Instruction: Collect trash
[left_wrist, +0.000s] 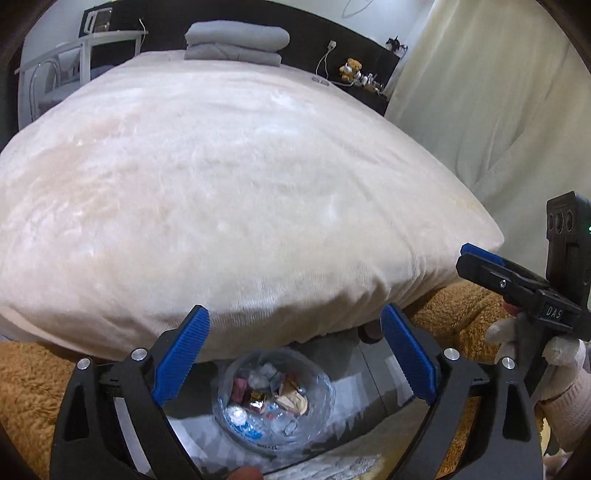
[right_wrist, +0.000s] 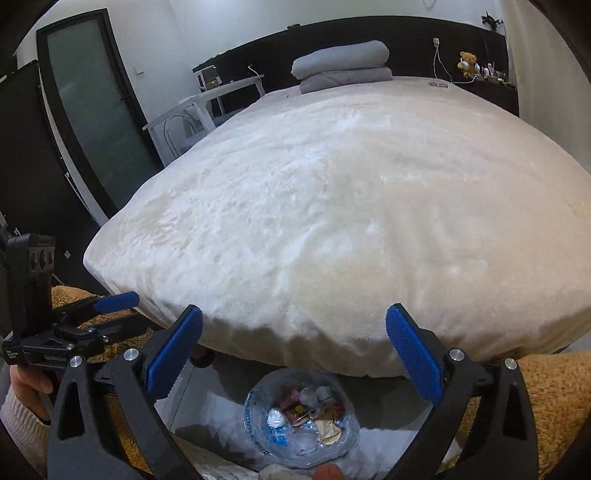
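You are holding your left gripper (left_wrist: 295, 354) with its jaws spread wide and nothing between them. Below, the clear trash bag (left_wrist: 275, 400) is sitting open on the floor at the foot of the bed (left_wrist: 240, 184), wrappers (right_wrist: 306, 410) lying inside. You are holding your right gripper (right_wrist: 293, 354) likewise released and empty above the bag.

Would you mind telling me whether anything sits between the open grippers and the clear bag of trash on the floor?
Nothing visible does. The left gripper and right gripper both hang open above the bag, with only bare floor around it.
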